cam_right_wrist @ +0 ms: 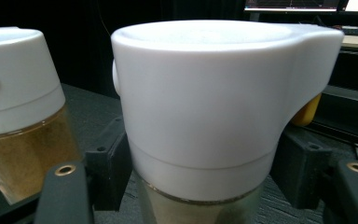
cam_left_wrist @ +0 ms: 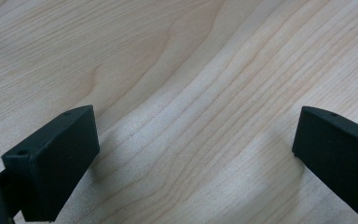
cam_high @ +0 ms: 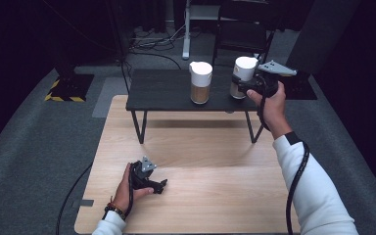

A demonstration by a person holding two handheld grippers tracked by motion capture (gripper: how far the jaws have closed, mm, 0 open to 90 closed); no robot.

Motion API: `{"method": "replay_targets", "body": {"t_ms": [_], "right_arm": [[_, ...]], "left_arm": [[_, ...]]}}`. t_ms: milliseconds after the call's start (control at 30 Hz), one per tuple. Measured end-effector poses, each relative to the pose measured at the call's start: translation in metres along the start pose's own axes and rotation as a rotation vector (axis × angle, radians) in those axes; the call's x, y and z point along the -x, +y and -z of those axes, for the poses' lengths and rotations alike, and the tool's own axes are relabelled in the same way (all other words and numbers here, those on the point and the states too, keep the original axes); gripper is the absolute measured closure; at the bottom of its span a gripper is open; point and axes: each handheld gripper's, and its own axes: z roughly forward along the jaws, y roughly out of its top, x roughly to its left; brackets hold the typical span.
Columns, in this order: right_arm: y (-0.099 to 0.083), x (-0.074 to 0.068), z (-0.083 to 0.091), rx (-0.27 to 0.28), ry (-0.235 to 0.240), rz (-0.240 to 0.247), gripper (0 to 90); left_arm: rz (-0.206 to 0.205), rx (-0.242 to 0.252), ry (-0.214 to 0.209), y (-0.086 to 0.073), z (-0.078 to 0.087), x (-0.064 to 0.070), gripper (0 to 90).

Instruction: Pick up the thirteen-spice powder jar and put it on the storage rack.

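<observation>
Dark room, grey carpet; light wood counter (cam_high: 200,166) carries small black stand (cam_high: 176,90) at 12 o'clock. Two white-lidded jars upright on stand, apart. Right claw (cam_high: 240,87) closed around right jar (cam_high: 243,76) below lid, at 1 o'clock. Left jar (cam_high: 200,82) just beside, untouched. Left claw (cam_high: 160,186) rests on counter at 7 o'clock, jaws spread, holding nothing.

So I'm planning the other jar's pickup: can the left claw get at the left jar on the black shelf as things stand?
Probably yes. The left claw rests open on the wooden table, and the left jar stands apart from the right jar, its near side unblocked, though it's a long reach forward.
</observation>
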Motion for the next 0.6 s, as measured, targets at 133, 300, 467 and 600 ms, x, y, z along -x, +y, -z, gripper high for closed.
{"method": "replay_targets", "body": {"t_ms": [133, 300, 467, 600], "right_arm": [[-0.0023, -0.0001, -0.0009, -0.004, 0.001, 0.004, 30.3], [-0.005, -0.0006, -0.0017, -0.009, -0.001, 0.002, 30.3], [-0.0083, -0.0002, -0.0013, -0.004, 0.0, -0.005, 30.3], [-0.0106, -0.0002, -0.0002, 0.003, 0.001, -0.003, 30.2]], "left_arm": [[0.0, 0.0, 0.0, -0.0001, 0.0, -0.0001, 0.4], [0.0, 0.0, 0.0, -0.0001, 0.0, -0.0001, 0.4], [-0.001, 0.001, 0.0, -0.0001, 0.0, -0.0001, 0.4], [-0.001, 0.001, 0.0, -0.0002, -0.0001, -0.0001, 0.4]]}}
